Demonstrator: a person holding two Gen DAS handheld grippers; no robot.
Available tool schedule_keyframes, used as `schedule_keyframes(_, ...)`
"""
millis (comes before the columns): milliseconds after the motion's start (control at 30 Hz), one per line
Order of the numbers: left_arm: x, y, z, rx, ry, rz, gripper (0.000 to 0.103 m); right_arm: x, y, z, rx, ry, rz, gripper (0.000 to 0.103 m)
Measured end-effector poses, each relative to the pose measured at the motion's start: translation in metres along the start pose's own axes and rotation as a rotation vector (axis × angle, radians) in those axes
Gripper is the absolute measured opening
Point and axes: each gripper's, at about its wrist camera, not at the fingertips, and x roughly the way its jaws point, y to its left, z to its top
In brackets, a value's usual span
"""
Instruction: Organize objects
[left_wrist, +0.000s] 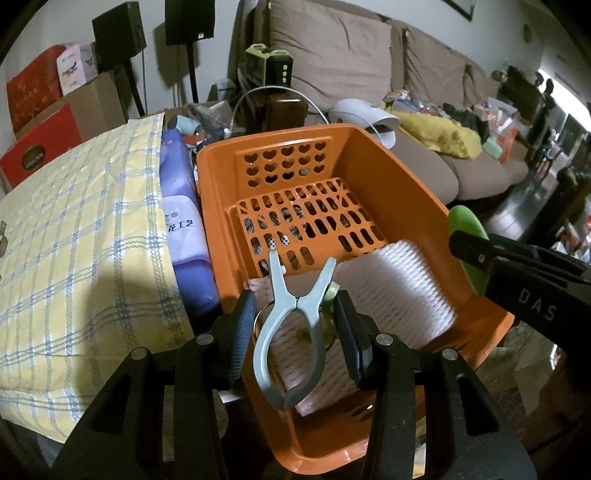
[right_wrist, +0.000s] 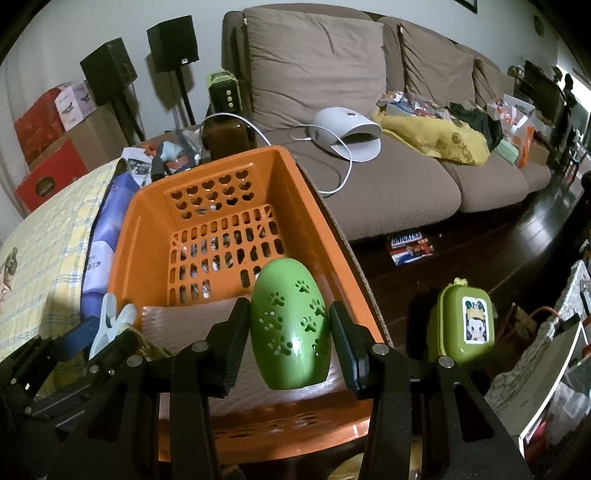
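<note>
Both claws grip: left claw (left_wrist: 295, 328) smooth grey clip (left_wrist: 291, 332), right claw (right_wrist: 290, 343) perforated green egg (right_wrist: 290, 325).

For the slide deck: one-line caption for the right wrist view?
Right gripper holds a green paw-print egg-shaped case over an orange basket lined with white foam netting.

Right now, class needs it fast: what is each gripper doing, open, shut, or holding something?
Left gripper: closed on a pale clothes peg, over the orange basket.
Right gripper: closed on a green egg-shaped case with paw-print holes.
</note>
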Motion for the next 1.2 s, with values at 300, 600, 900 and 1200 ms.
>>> schedule_keyframes(300, 0.002, 0.003, -0.001, -0.003, -0.001, 0.012, 0.041, 0.003, -0.002, -0.001, -0.002, 0.016, 0.004, 0.045)
schedule_keyframes(600, 0.004, 0.006, 0.000, -0.015, -0.002, 0.019, 0.041, 0.007, 0.001, -0.003, -0.019, 0.035, -0.009, 0.045)
schedule_keyframes(900, 0.002, 0.005, 0.000, -0.018, -0.013, 0.008, 0.041, 0.012, 0.004, -0.004, -0.027, 0.056, -0.004, 0.045)
schedule_keyframes(1200, 0.002, 0.002, 0.000, -0.026, -0.006, -0.052, 0.041, 0.013, 0.002, -0.005, -0.025, 0.065, -0.009, 0.045)
